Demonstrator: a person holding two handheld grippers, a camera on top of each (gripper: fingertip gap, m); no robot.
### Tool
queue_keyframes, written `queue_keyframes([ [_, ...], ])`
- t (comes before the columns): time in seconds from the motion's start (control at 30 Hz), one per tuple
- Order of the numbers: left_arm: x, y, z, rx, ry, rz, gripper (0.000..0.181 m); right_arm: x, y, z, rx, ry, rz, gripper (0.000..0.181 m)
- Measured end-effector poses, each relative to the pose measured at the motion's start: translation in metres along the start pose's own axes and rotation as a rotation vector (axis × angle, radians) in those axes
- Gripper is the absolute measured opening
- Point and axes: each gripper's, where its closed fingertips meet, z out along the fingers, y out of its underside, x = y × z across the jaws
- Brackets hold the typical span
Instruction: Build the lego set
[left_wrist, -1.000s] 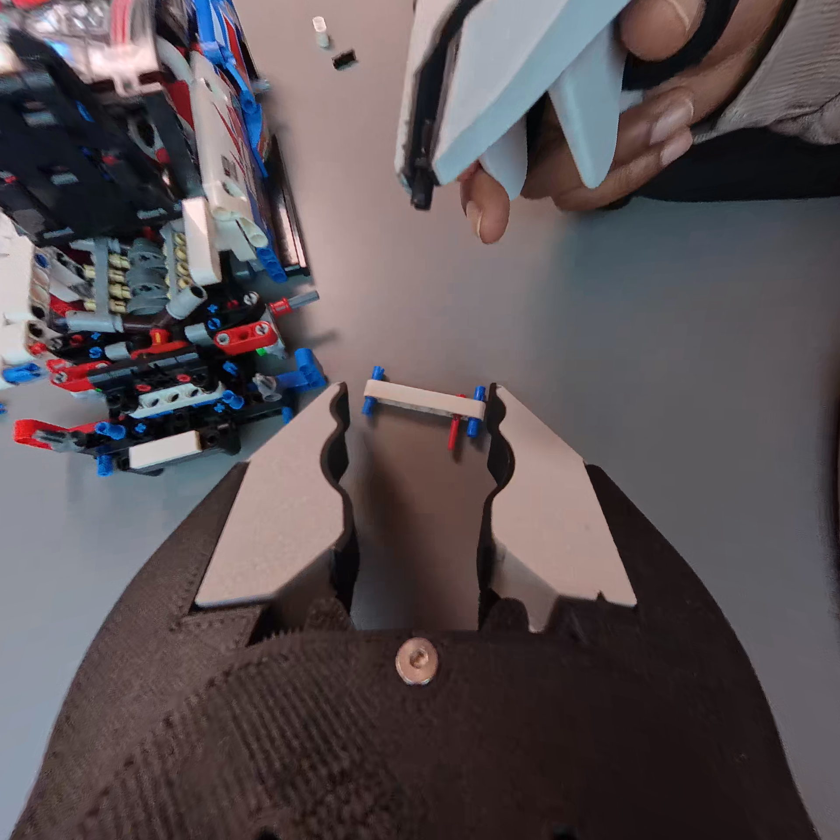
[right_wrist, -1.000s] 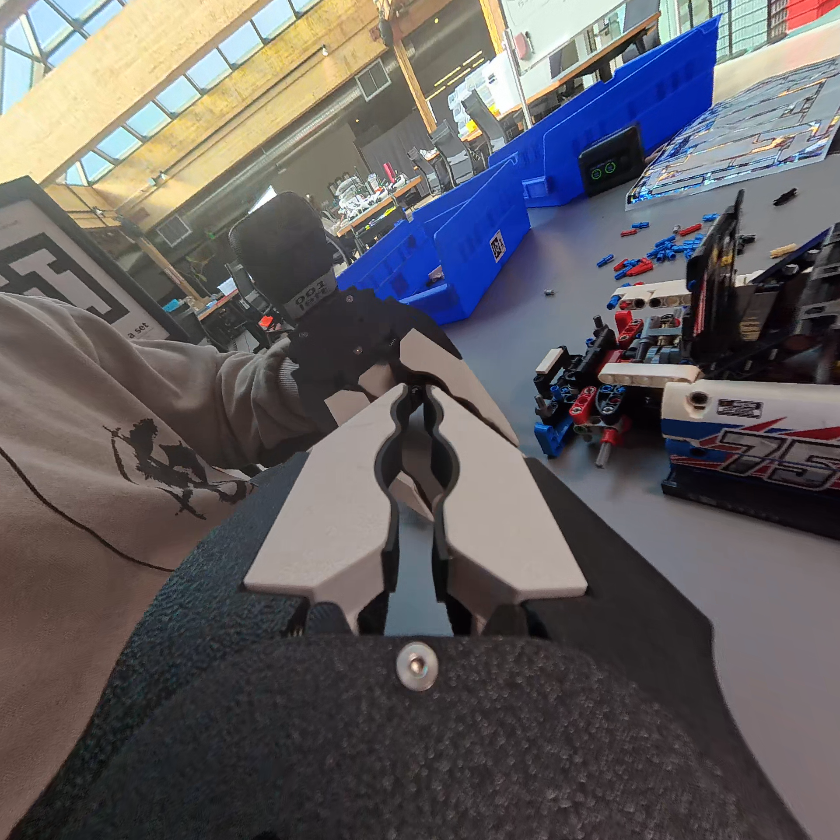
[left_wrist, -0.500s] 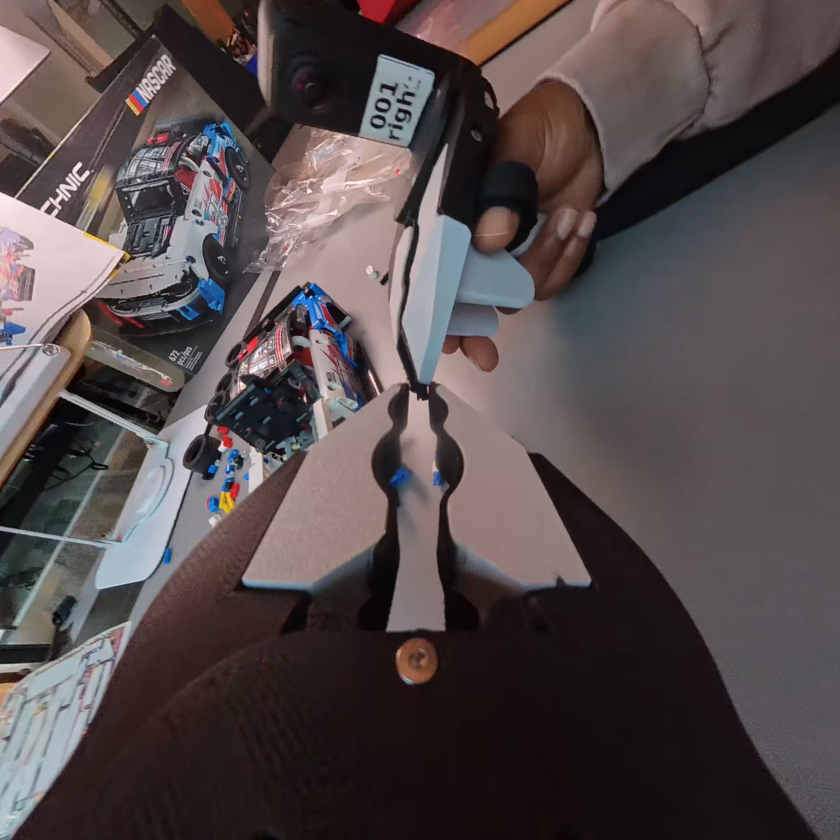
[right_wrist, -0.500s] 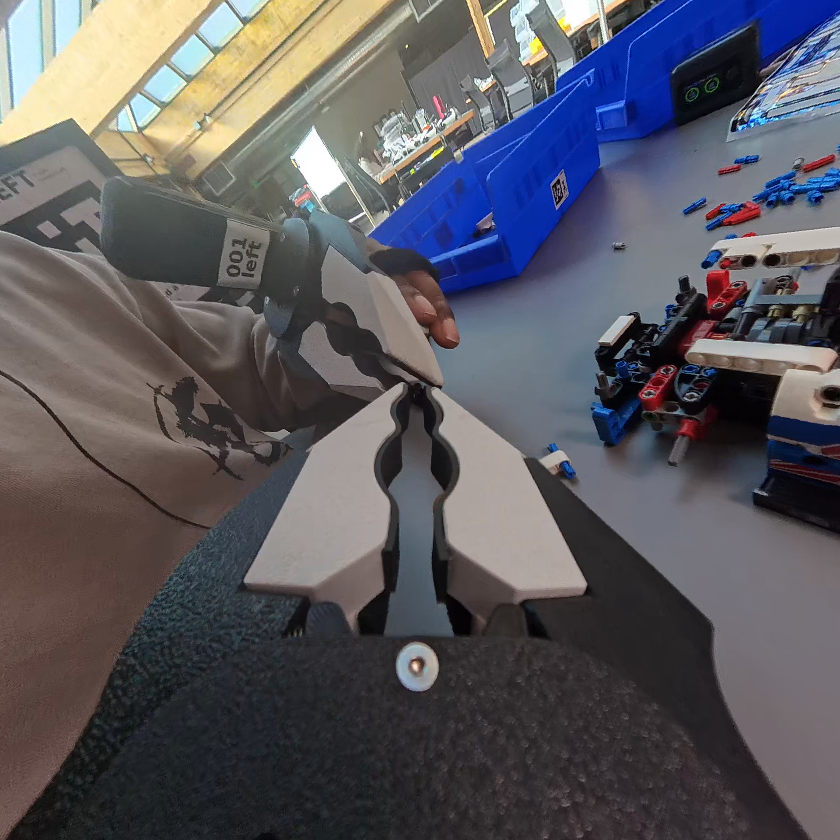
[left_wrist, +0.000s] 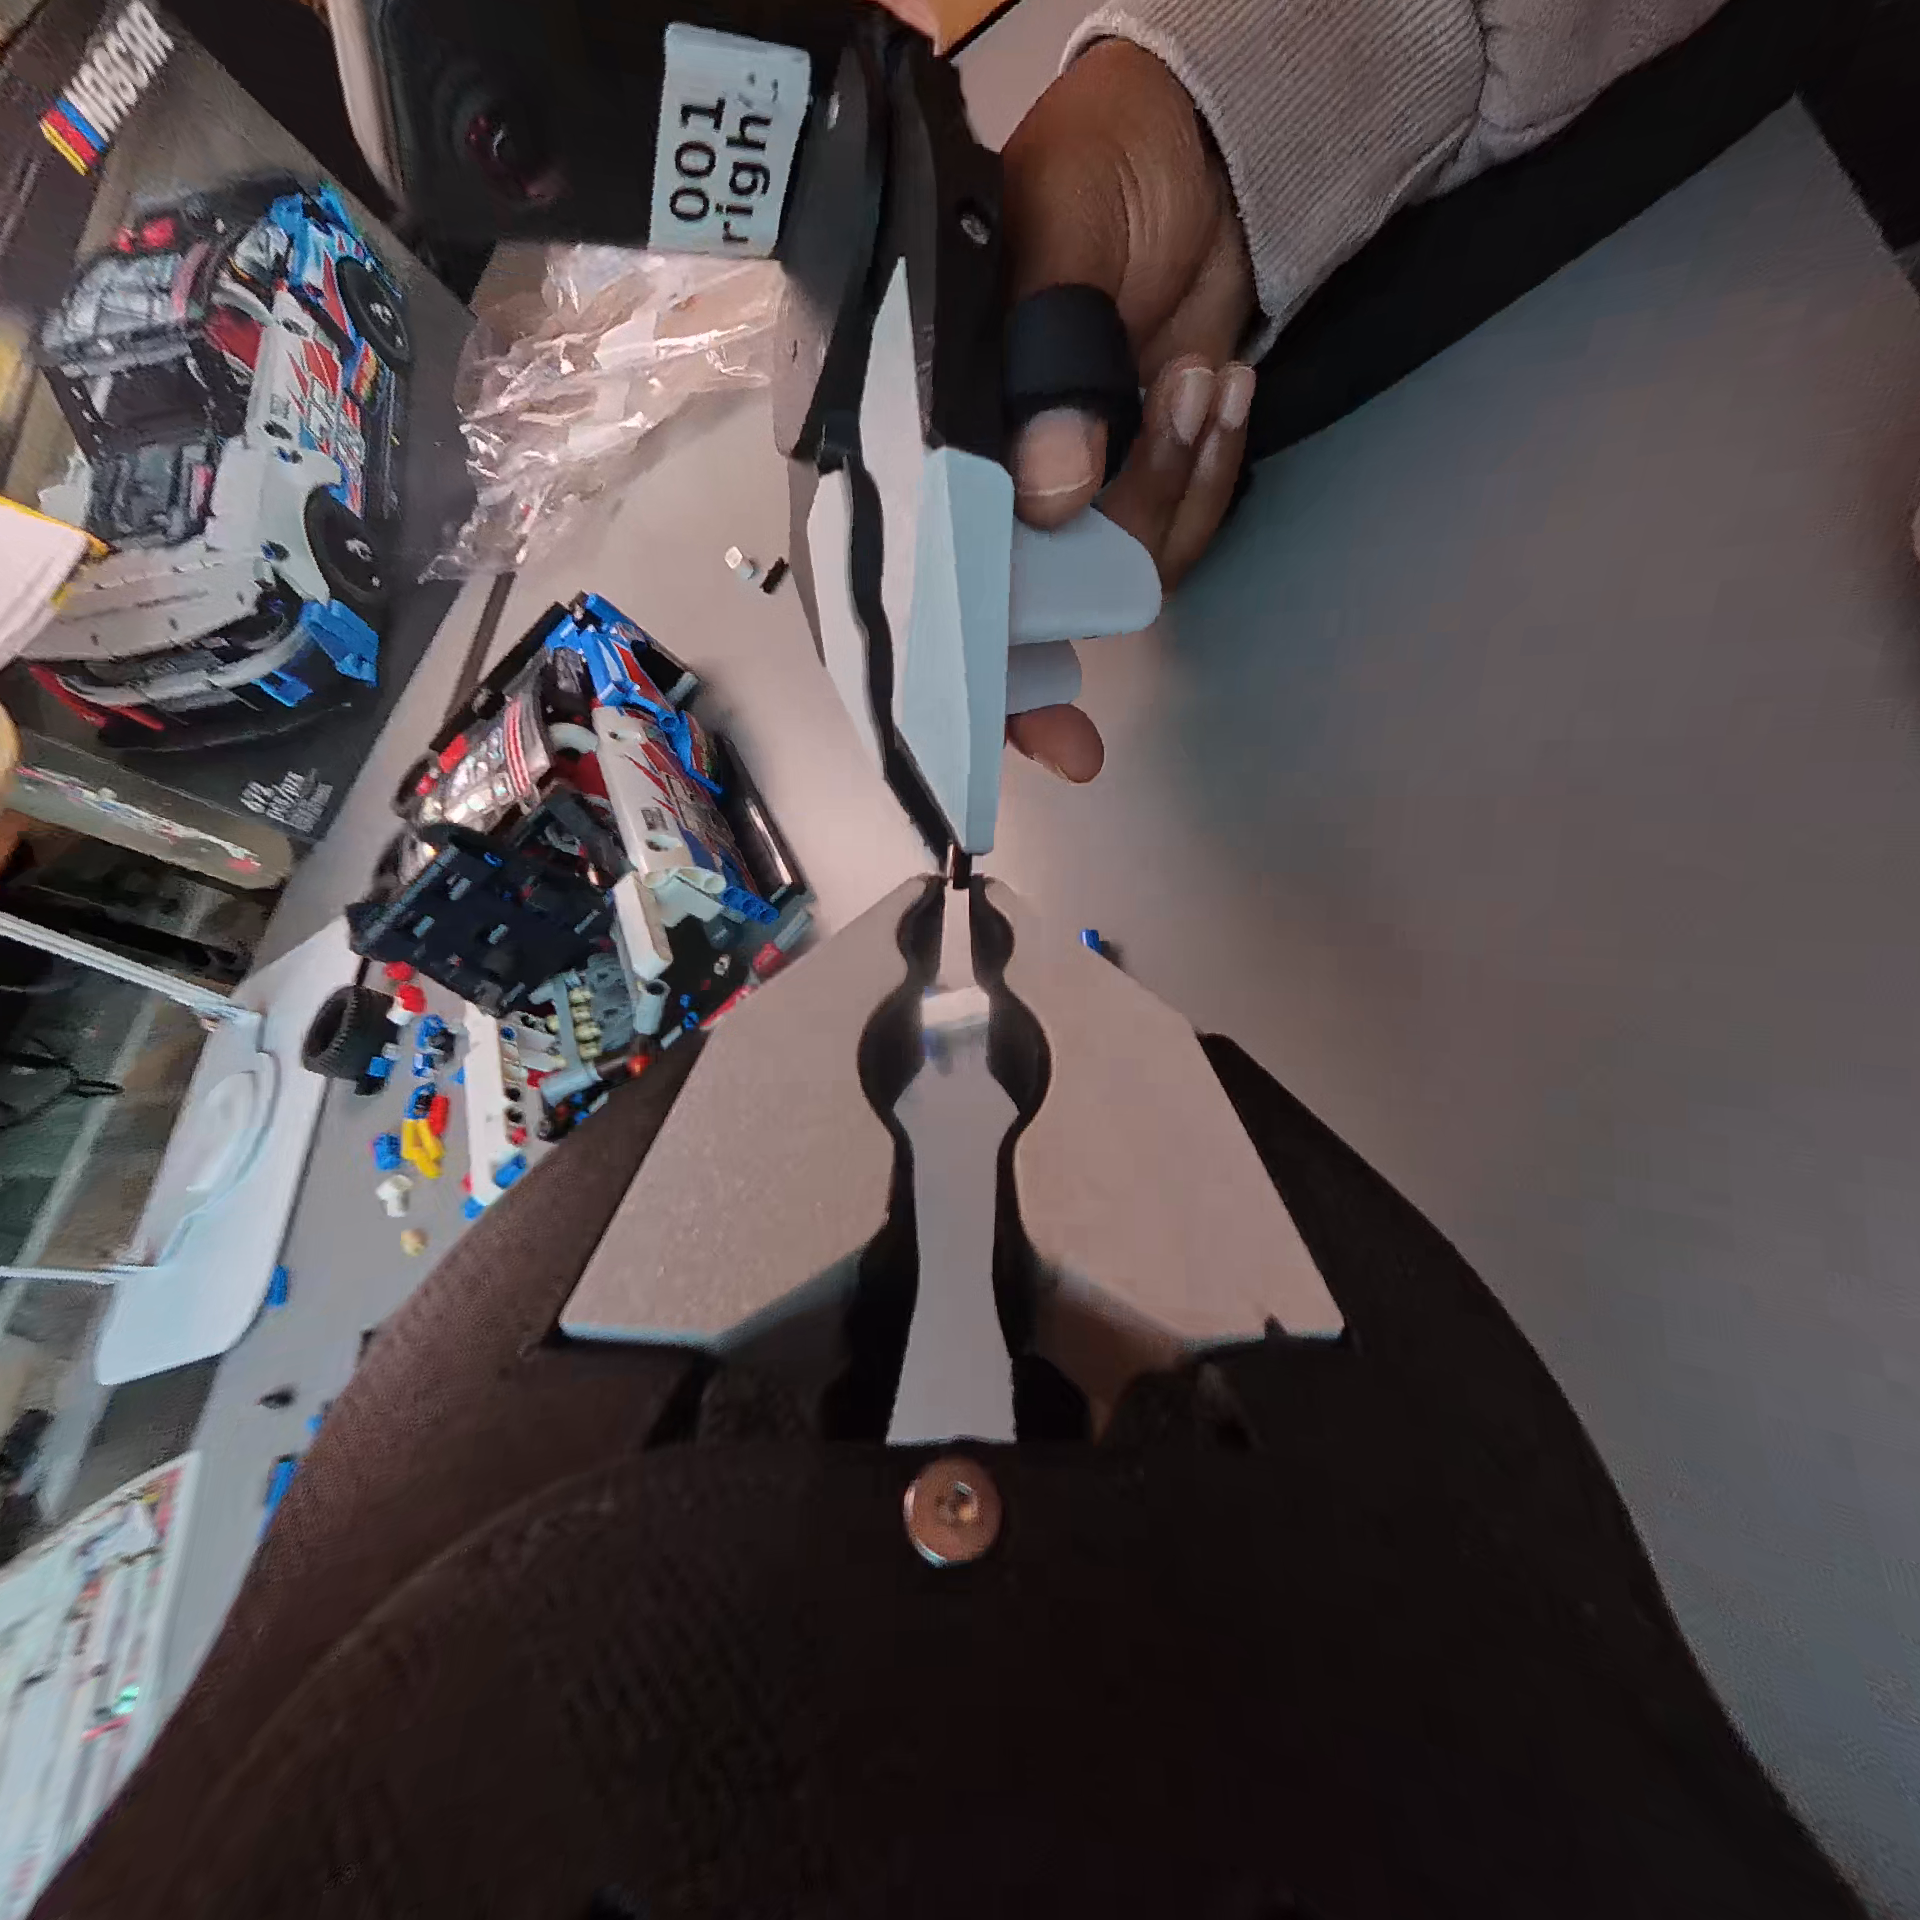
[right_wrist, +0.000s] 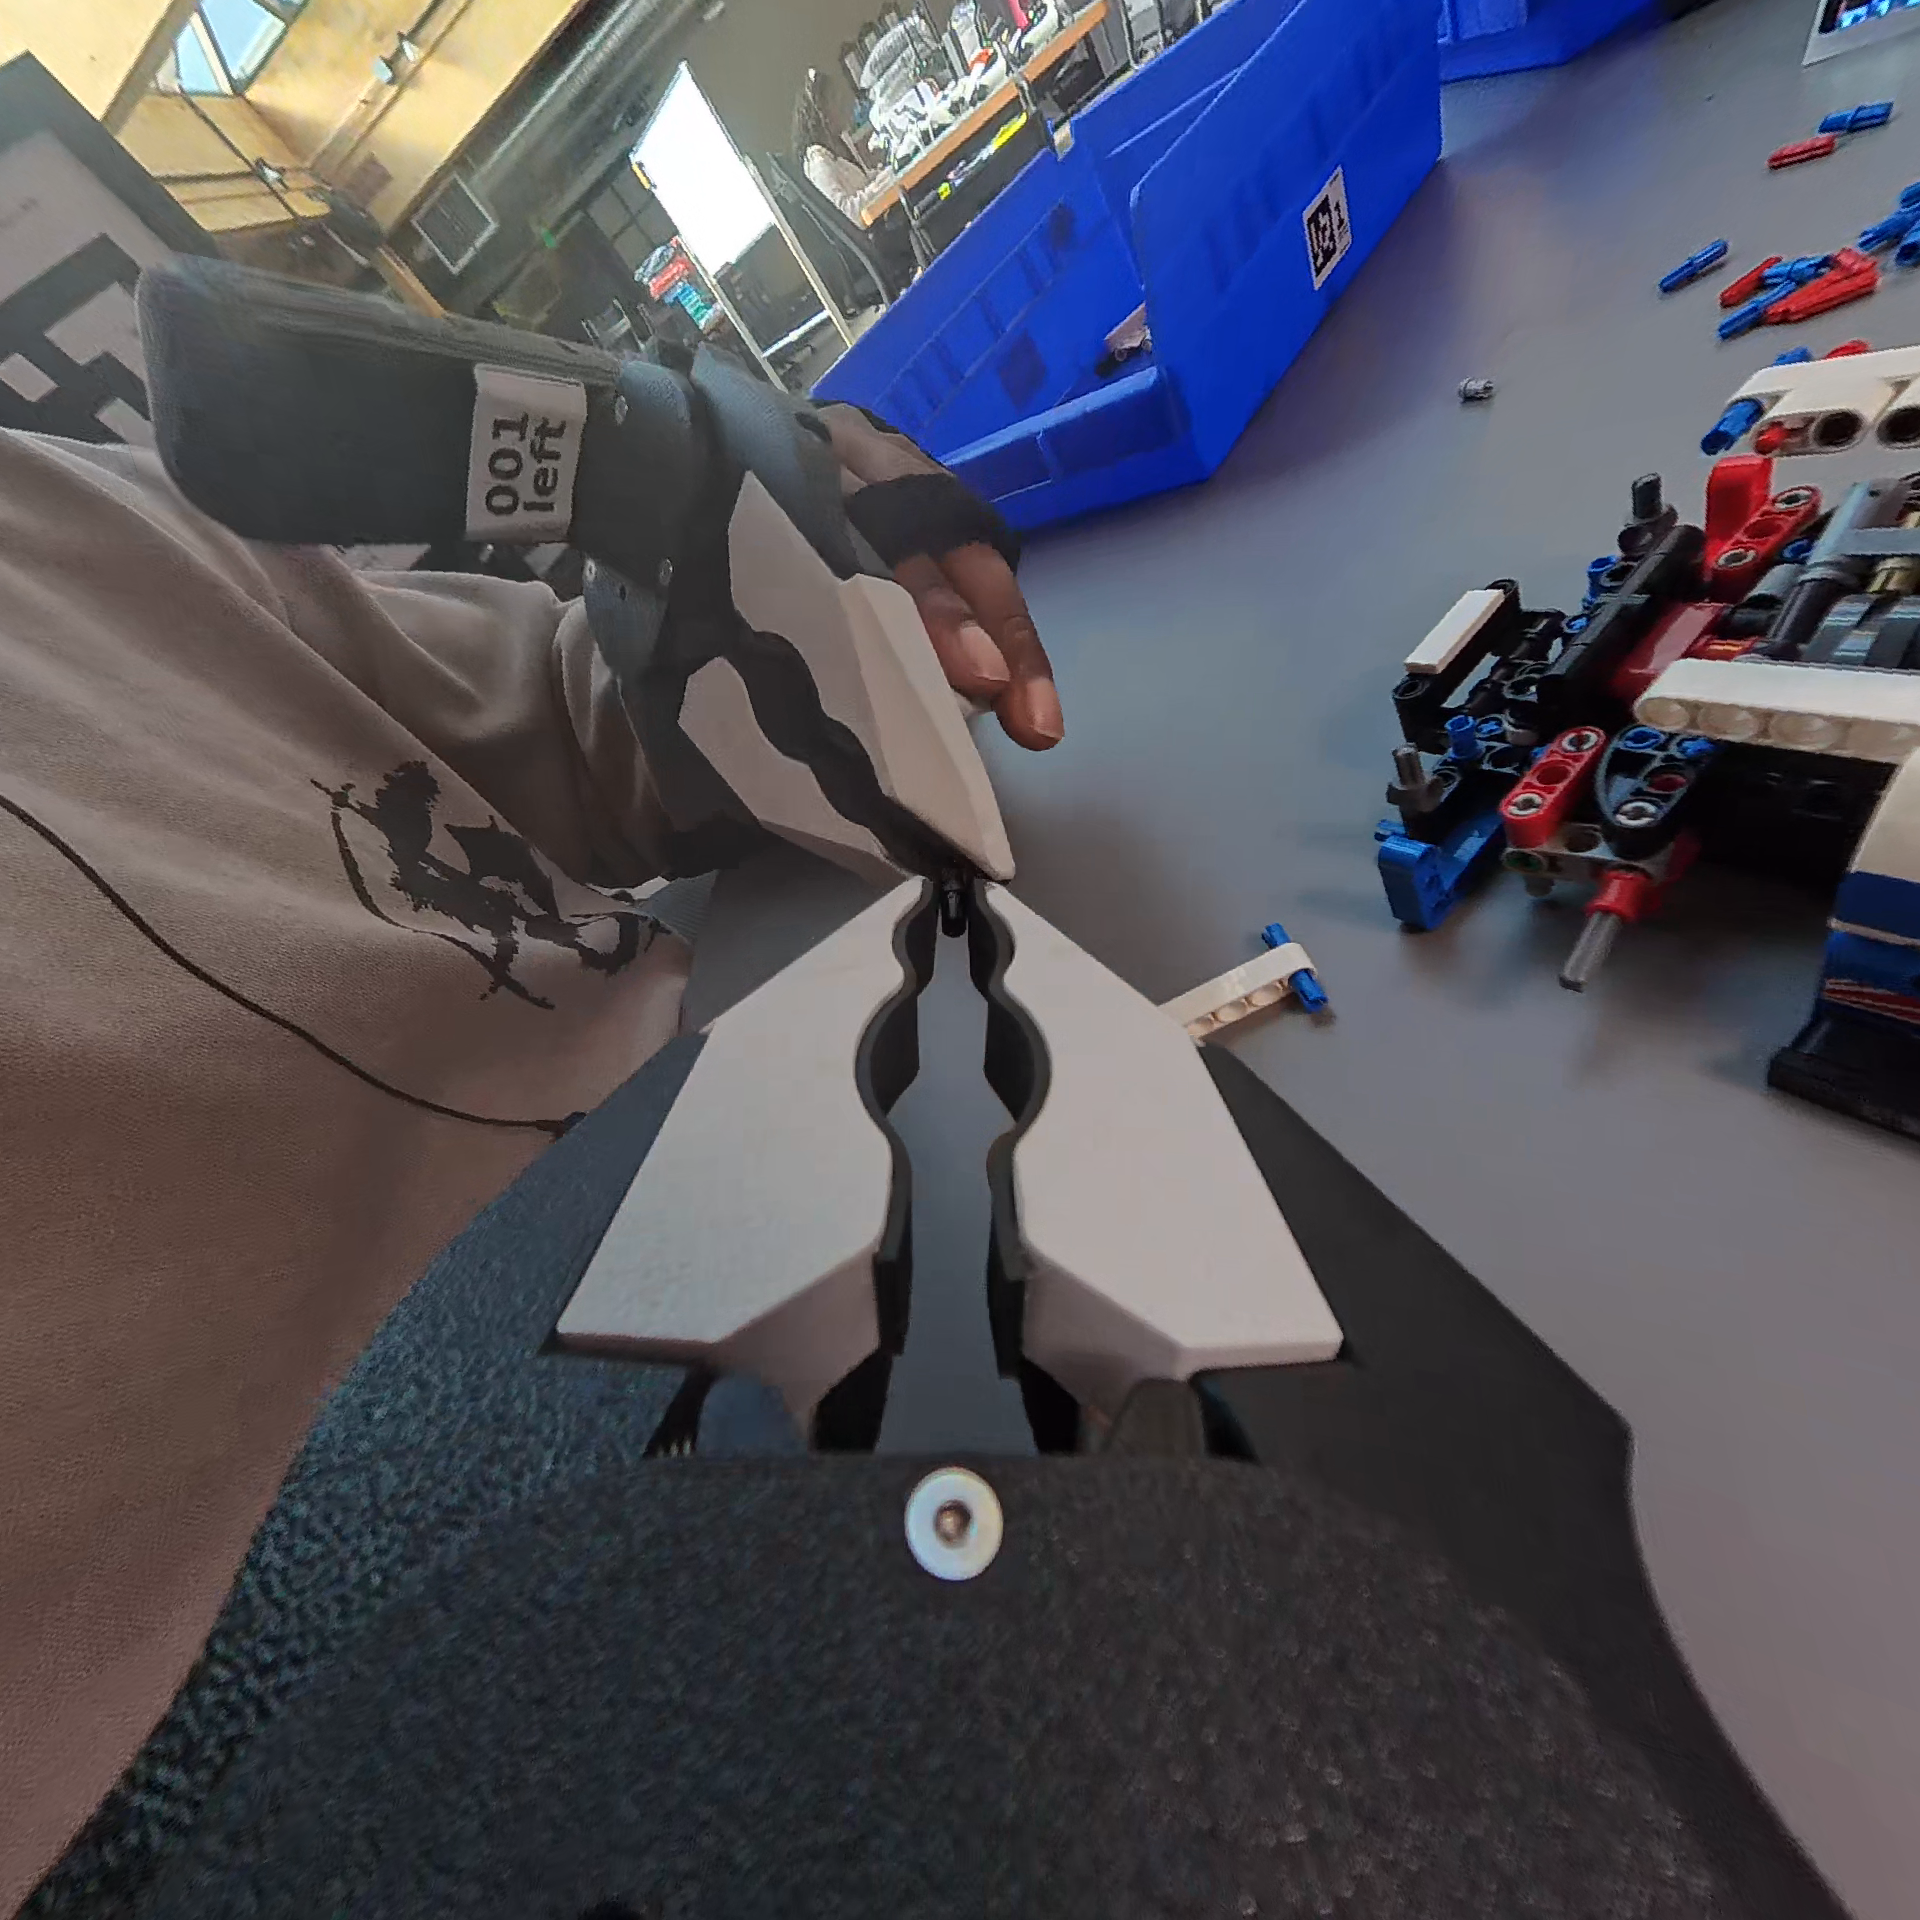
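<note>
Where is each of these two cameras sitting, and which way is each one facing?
Left wrist view: on the left gripper, facing the right gripper, a hand, the lego car and its box.
Right wrist view: on the right gripper, facing the left gripper, a sweatshirt, the white beam and blue bins.
Shared: both grippers tip to tip around a small black piece, grey table.

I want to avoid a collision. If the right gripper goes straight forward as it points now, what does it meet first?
Almost at once, the left gripper: its tips sit right at the right gripper tips, with a small black piece between them. Which gripper holds that piece I cannot tell.
</note>
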Motion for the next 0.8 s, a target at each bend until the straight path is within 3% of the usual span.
queue_keyframes([
  [0.03,-0.002,0.005,0.0,-0.005,0.017,-0.075,0.003,0.002,-0.001,-0.002,-0.004,0.015,-0.023,0.003],
  [0.17,0.0,0.04,0.003,-0.113,0.148,-0.452,0.036,0.016,-0.005,-0.018,-0.026,0.122,-0.131,0.003],
  [0.23,0.006,0.047,0.007,-0.138,0.217,-0.56,0.05,0.023,0.0,-0.023,-0.073,0.183,-0.194,0.003],
  [0.43,0.009,0.051,0.021,-0.234,0.244,-0.487,0.075,0.026,0.009,-0.025,-0.133,0.232,-0.256,0.004],
  [0.6,0.018,0.054,0.031,-0.313,0.322,-0.446,0.074,0.024,0.01,-0.025,-0.139,0.222,-0.254,0.003],
  [0.7,0.017,0.052,0.033,-0.308,0.335,-0.443,0.066,0.024,0.01,-0.026,-0.132,0.221,-0.251,0.003],
  [0.73,0.017,0.051,0.033,-0.298,0.34,-0.439,0.055,0.024,0.009,-0.027,-0.131,0.221,-0.251,0.003],
  [0.8,0.018,0.05,0.034,-0.269,0.335,-0.435,0.055,0.024,0.01,-0.027,-0.132,0.225,-0.251,0.003],
])
